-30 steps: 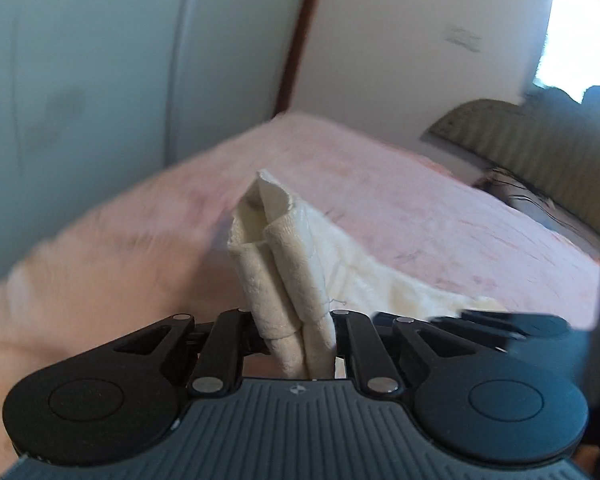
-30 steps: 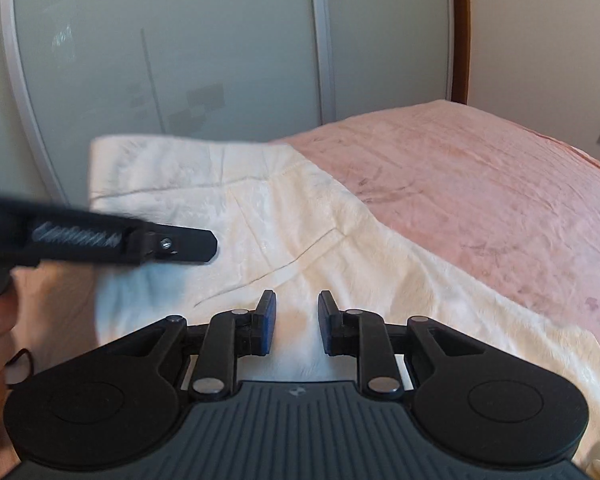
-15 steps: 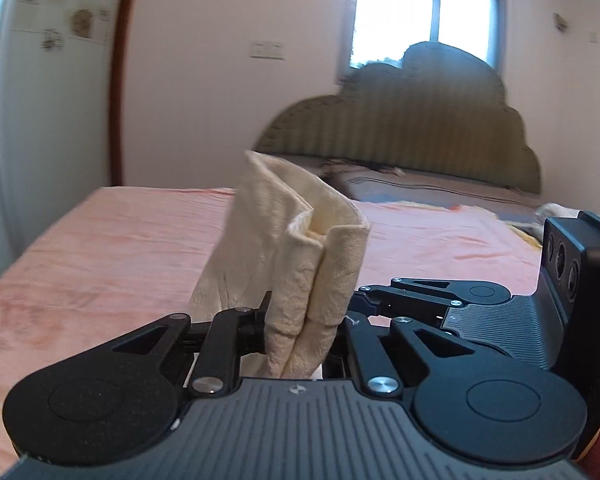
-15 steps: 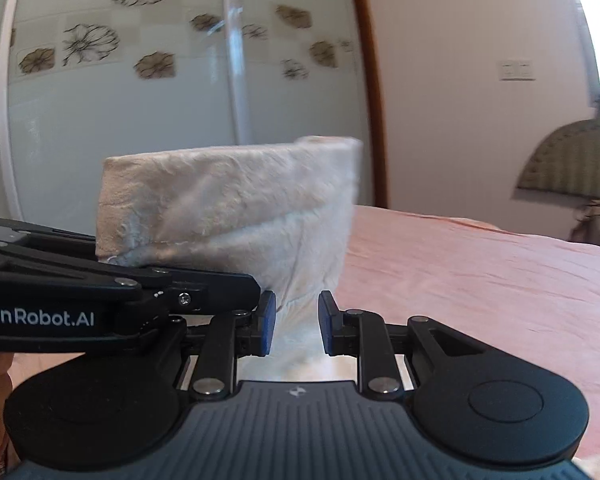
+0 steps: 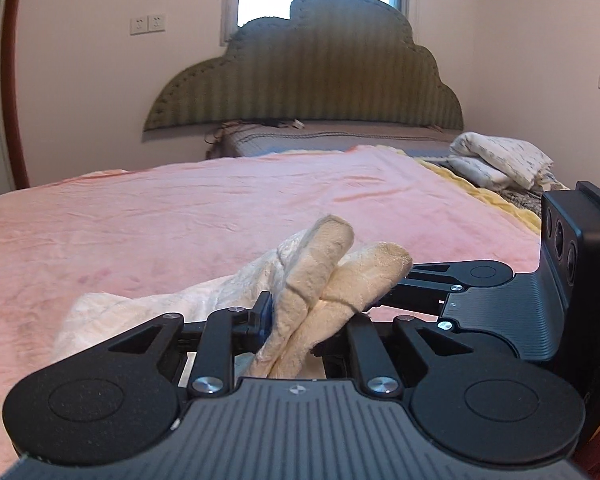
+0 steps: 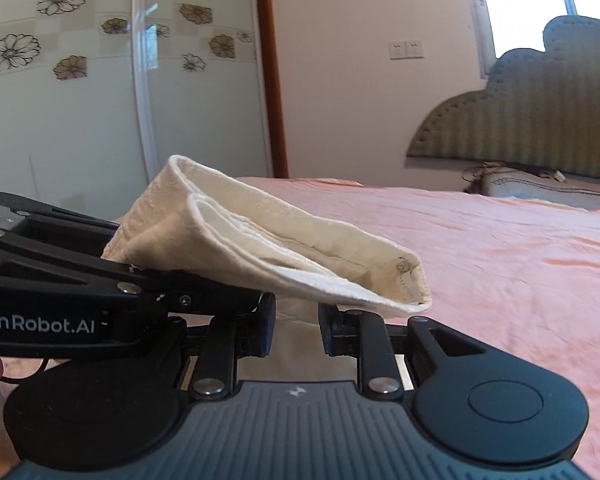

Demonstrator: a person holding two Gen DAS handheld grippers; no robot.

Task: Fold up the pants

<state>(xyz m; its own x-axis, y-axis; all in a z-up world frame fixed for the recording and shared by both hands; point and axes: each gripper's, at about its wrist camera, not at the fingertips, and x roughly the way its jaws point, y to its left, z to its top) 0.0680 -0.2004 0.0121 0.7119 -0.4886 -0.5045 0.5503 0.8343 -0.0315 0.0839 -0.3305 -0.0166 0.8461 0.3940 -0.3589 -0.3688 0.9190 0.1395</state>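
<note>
The cream pants (image 5: 316, 280) are bunched in my left gripper (image 5: 304, 320), which is shut on a thick fold of the cloth and holds it just above the pink bed cover (image 5: 180, 220). In the right wrist view the same fold (image 6: 268, 248) hangs over the left gripper's arm (image 6: 80, 280), with the waistband edge pointing right. My right gripper (image 6: 296, 324) sits just below that fold, jaws apart with a gap between the pads; more cream cloth lies beneath it. The right gripper's body (image 5: 520, 304) shows close on the right in the left wrist view.
A green scalloped headboard (image 5: 308, 72) and a grey pillow (image 5: 332, 136) stand at the bed's far end. A folded white blanket (image 5: 500, 160) lies at the far right of the bed. A glass sliding door (image 6: 100, 100) with flower patterns stands to the left.
Both grippers have swung round from facing the sliding door to facing the headboard. The held fold has tilted over and come down toward the bed. The right gripper stays open.
</note>
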